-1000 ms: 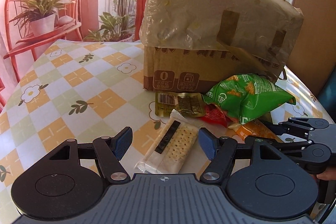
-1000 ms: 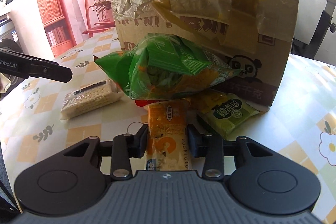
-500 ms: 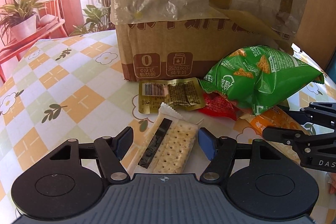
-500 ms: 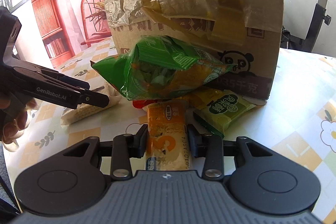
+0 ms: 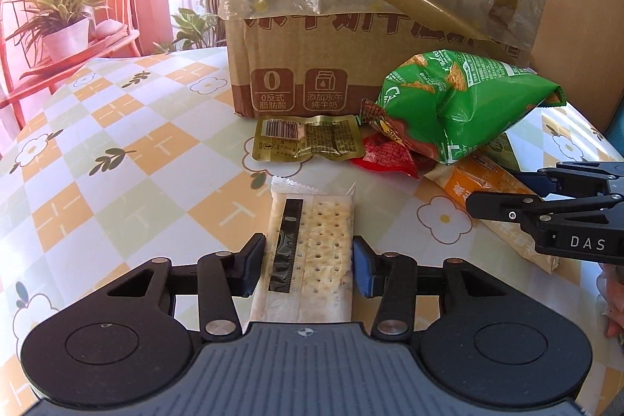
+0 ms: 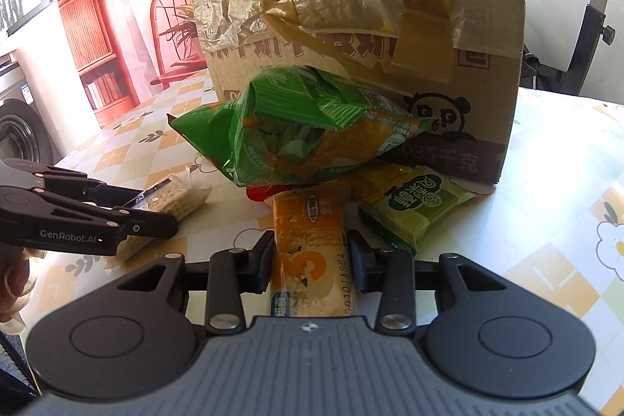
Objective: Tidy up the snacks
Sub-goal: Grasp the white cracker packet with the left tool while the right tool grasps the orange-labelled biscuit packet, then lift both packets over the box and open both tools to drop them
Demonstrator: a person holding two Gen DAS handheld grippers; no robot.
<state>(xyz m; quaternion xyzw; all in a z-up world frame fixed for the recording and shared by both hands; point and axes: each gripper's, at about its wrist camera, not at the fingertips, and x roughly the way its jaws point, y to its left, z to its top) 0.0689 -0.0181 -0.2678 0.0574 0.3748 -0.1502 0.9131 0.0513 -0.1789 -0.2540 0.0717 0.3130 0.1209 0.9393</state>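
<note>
Cracker pack sits between the left gripper jaws, long axis running straight out along the fingers; jaws have just been closing, pads at both long edges, pack flat on the counter. Right gripper jaws are clamped on the orange packet, same lengthwise alignment, far end tucked under the green bag by the cardboard box.

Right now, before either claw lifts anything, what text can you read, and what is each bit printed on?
"0" and "0反式脂肪酸": cardboard box, left badge.
"添加水牛纯牛奶": the box, right badge.
"千克": the box's dark band, right wrist view; the digits before it are blurred.
"DAS": right claw.
"GenRobot.AI": left claw.
"3": orange packet in the right claw.
Green bag, gold sachet, cracker pack, light green packet: print too small or blurred.
</note>
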